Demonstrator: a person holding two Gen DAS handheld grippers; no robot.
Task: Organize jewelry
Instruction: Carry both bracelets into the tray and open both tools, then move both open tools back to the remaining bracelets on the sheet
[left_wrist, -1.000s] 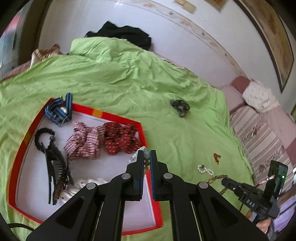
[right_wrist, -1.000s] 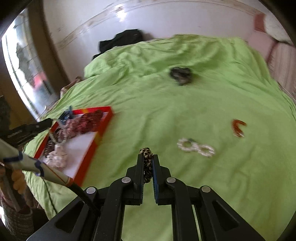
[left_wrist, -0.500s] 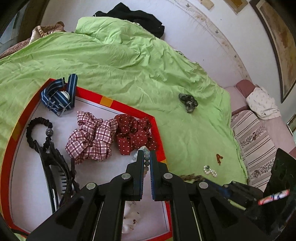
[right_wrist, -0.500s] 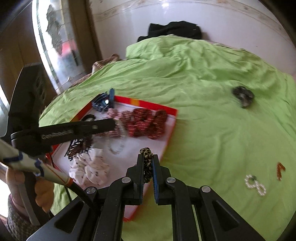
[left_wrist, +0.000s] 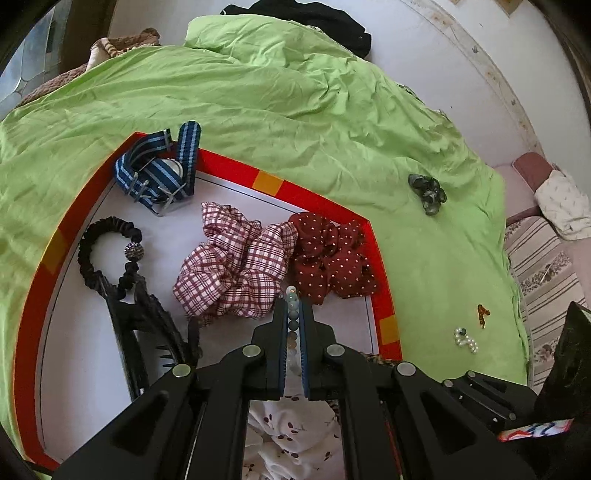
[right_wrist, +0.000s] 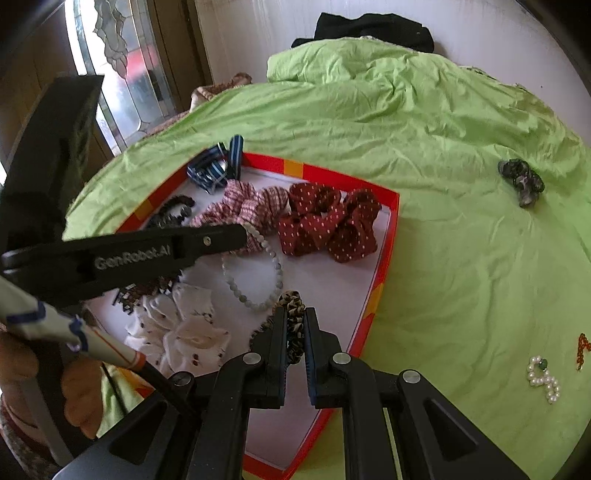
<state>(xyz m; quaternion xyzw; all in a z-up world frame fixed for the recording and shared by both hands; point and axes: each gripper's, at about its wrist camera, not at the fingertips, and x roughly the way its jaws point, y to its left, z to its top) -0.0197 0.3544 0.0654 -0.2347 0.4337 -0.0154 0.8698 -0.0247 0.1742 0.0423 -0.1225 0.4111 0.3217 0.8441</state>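
Observation:
A red-rimmed white tray (left_wrist: 325, 201) (right_wrist: 391, 236) lies on the green bedspread. My left gripper (left_wrist: 293, 304) is shut on a grey bead bracelet (left_wrist: 293, 314) and holds it over the tray; the bracelet (right_wrist: 255, 273) hangs from the left gripper (right_wrist: 242, 232) in the right wrist view. My right gripper (right_wrist: 294, 314) is shut on a leopard-print scrunchie (right_wrist: 291, 317) above the tray's near right part. A pearl bracelet (right_wrist: 543, 378) (left_wrist: 465, 338), an orange piece (right_wrist: 583, 349) (left_wrist: 481, 314) and a dark scrunchie (right_wrist: 521, 181) (left_wrist: 426, 190) lie on the bedspread.
In the tray lie a striped blue watch (left_wrist: 159, 171), a checked scrunchie (left_wrist: 236, 262), a dotted red scrunchie (left_wrist: 332, 254), a black hair tie (left_wrist: 107, 240), a black comb clip (left_wrist: 144, 332) and a white scrunchie (right_wrist: 184, 328). Black clothes (right_wrist: 369, 27) lie at the bed's far end.
Both grippers have moved left over the tray with their loads. The right gripper came from the open bedspread to the tray's right part; the left moved further in over the scrunchies.

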